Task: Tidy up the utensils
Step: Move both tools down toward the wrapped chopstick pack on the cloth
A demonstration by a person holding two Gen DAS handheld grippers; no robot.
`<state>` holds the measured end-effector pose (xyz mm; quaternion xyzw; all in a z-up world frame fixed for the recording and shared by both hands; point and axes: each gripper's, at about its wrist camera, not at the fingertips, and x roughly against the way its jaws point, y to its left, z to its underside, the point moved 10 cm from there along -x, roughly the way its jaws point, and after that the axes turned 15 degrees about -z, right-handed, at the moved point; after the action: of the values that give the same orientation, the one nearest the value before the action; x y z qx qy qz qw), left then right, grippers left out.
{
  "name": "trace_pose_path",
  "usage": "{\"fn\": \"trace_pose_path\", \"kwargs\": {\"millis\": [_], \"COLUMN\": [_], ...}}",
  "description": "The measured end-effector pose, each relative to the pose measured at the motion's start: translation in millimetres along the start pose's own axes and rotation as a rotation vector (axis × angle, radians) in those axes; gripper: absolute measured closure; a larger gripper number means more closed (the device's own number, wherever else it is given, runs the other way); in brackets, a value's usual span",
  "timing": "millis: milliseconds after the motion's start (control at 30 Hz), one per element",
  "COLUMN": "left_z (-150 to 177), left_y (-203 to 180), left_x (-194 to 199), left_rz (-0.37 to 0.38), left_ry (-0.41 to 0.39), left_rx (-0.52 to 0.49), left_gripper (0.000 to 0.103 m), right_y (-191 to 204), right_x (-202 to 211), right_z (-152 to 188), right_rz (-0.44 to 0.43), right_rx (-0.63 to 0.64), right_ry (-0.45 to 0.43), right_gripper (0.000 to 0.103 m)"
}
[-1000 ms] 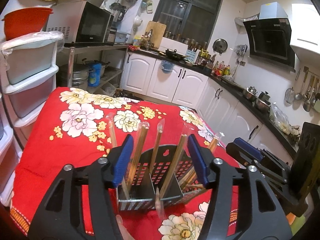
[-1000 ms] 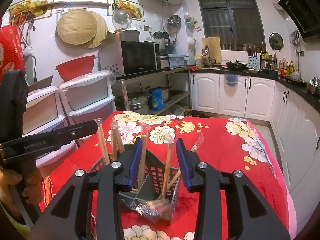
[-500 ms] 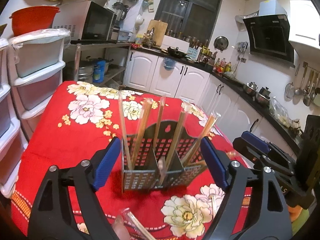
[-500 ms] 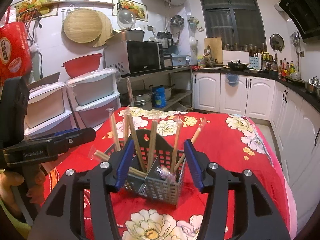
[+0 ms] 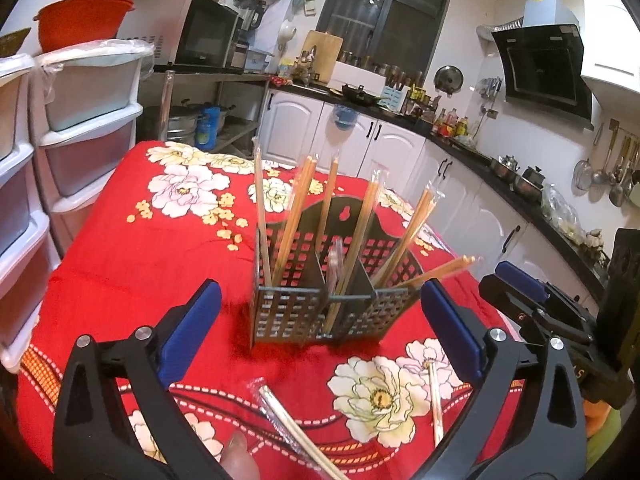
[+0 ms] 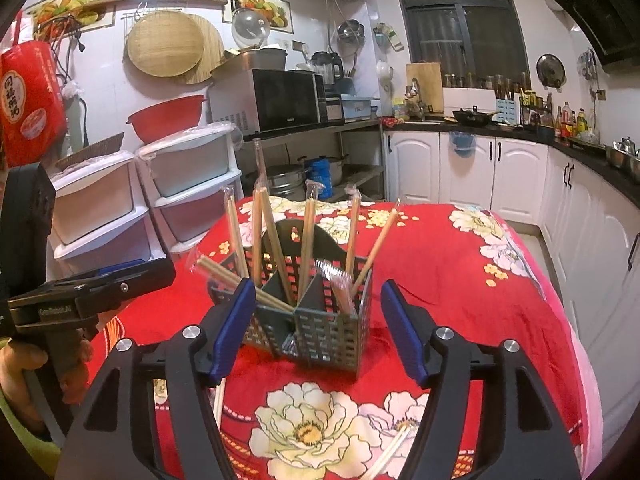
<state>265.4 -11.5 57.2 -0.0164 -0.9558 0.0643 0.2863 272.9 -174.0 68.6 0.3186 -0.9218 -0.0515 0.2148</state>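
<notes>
A grey perforated utensil caddy (image 5: 332, 308) (image 6: 320, 332) stands on the red flowered tablecloth (image 5: 120, 260). Several wrapped chopstick pairs stick up out of its compartments. My left gripper (image 5: 320, 286) is open and its jaws are still opening; the caddy stands just beyond its blue pads, untouched. My right gripper (image 6: 318, 285) faces the caddy from the other side, jaws opening too, with no pad on the caddy. Loose wrapped chopsticks (image 5: 288, 420) lie on the cloth near me, and another pair (image 5: 434, 400) lies to the right.
White plastic drawer units (image 5: 80, 120) stand left of the table. White kitchen cabinets (image 5: 380, 148) and a worktop run behind and to the right. The left gripper's body (image 6: 92, 292) shows at the left of the right wrist view, with a hand under it.
Both grippers have drawn back from the caddy while their jaws spread wider. The caddy now stands free, and loose chopsticks on the cloth have come into view.
</notes>
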Motion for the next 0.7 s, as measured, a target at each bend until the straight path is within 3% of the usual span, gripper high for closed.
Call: {"fn": "trace_pose_path", "kwargs": {"millis": [700], "left_z": [50.3], "left_y": [14.8], "left_x": [-5.9], "left_rz": [-0.009], "left_ry": [0.071], "left_rx": [0.027], "left_gripper": [0.012], "right_y": [-1.0], "right_x": [7.5], "right_z": [58.7], "right_rz": [0.016], "right_rx": [-0.014], "right_ry": [0.093], "right_gripper": [0.039]}}
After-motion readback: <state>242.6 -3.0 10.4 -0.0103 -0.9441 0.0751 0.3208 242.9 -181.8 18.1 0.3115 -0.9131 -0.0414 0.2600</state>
